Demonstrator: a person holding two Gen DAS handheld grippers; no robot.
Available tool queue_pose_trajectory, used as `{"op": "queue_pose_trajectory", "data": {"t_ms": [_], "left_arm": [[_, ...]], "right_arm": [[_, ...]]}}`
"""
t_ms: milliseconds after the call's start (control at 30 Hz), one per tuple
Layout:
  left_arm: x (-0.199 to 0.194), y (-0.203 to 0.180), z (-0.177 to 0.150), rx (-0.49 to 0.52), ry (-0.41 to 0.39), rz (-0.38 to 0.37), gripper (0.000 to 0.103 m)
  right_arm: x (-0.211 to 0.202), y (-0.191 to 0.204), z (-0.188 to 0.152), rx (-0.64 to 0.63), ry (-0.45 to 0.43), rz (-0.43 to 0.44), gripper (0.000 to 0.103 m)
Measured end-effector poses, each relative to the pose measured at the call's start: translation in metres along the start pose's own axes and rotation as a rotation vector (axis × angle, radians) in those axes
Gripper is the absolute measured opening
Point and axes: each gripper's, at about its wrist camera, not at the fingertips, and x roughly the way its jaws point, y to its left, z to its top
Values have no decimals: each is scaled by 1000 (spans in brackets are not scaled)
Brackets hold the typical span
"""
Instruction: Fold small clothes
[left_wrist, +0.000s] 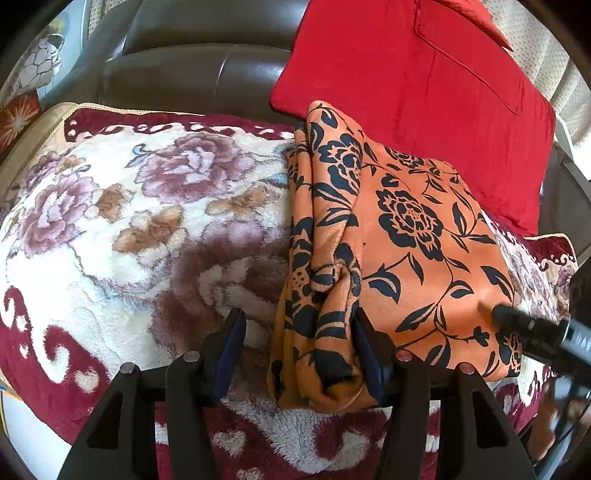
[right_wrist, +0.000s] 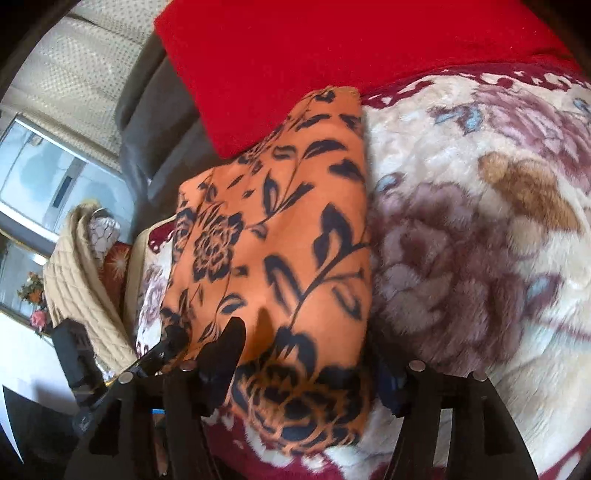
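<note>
An orange cloth with a black flower print (left_wrist: 413, 236) lies folded on a plush floral blanket (left_wrist: 122, 206). My left gripper (left_wrist: 298, 325) is open and low over the cloth's bunched left edge (left_wrist: 317, 332). That fold sits between the jaws against the right finger, and a gap shows beside the left finger (left_wrist: 236, 325). In the blurred right wrist view my right gripper (right_wrist: 306, 354) is open over the near end of the cloth (right_wrist: 280, 229), which lies flat between its fingers. One finger of the right gripper (left_wrist: 517, 323) shows over the cloth's right corner.
A red cushion (left_wrist: 413, 81) leans on the brown leather sofa back (left_wrist: 192, 62), touching the cloth's far end. A beige quilted cover (right_wrist: 77, 273) and a patterned cushion (right_wrist: 107, 229) lie beside the blanket. A window (right_wrist: 40, 173) is behind them.
</note>
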Motion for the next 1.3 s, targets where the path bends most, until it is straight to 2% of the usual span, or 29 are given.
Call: {"op": "queue_pose_trajectory", "data": {"t_ms": [33,67,133,233,267,333,367,500,533,567,633,733,767,833,867,933,967,1100,1300], "left_arm": [[0,0,0,-1,1,-1,59],[0,0,0,-2,2,-4,59],[-2,1,0,0,3,-7,59],[-4,0,0,-3,-5,-5,59],[-5,-1,-1,-4,-9,-5,59],[-3,0,-3,-5,-5,-8,60],[-2,1,-3,-8,-2,-12,60],[-1,2,-3,-14,1,-22,60],[-1,2,-3,-13,1,-23,60],[-1,2,-2,-13,3,-25,60],[-7,3,-2,-17,4,-26,60],[-25,0,-3,-20,-53,-35,59],[-25,-2,-4,-7,-61,-28,59],[-10,-5,-7,22,-14,10,60],[-2,-3,-9,20,17,13,61],[-1,2,-10,-7,14,-9,61],[-2,1,-9,-1,13,-6,61],[0,-1,-10,22,9,1,61],[-1,-1,-12,22,11,-6,61]], "right_arm": [[5,1,-3,-13,12,-12,62],[6,1,-5,-16,15,-31,41],[3,-1,-5,-5,5,-34,37],[-3,1,-6,-11,-13,-37,36],[-2,0,-7,-7,-14,-34,40],[-2,-8,-11,34,-11,-31,64],[-7,-11,-13,49,-18,-6,69],[-5,-6,-16,18,-12,-3,67],[-1,-6,-18,20,-4,-4,64],[2,-9,-19,29,5,-5,38],[-3,-12,-21,56,-11,10,32],[-14,-2,-24,5,-30,-14,30],[-11,-3,-24,7,-18,-15,31],[-8,-15,-23,58,3,19,40],[-11,-22,-23,90,3,59,57],[-24,-28,-21,106,-22,109,62],[-31,-30,-18,110,-47,126,68],[-34,-42,16,141,-85,145,70],[19,-53,83,201,-3,174,70]]}}
